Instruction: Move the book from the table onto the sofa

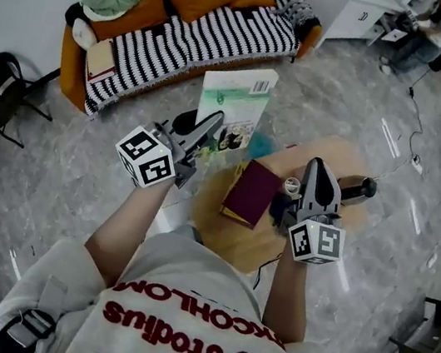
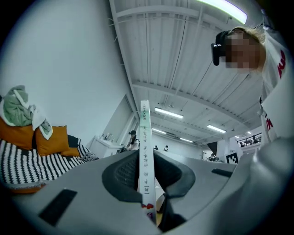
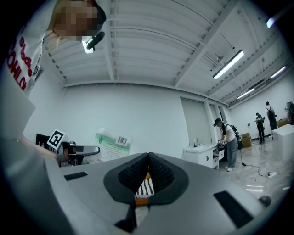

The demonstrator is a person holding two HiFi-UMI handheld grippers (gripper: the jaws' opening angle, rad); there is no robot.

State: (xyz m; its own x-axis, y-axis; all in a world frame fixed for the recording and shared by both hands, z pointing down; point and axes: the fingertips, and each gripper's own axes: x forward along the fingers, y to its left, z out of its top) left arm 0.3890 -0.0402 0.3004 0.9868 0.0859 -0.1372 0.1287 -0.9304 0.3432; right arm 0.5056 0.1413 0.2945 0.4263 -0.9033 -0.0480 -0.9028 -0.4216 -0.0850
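1 book edge-on in L claw

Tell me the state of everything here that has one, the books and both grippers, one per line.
green book: closed, held upright, clear of the round table, in the left gripper
left gripper: shut on green book
right gripper: shut, empty
maroon book: closed, lying flat on the round table

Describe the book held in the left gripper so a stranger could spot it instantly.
Between the striped sofa and the round wooden table, the left gripper holds a thin book in the air. It has a green-and-white cover with a barcode, unlike the maroon book lying flat on the table.
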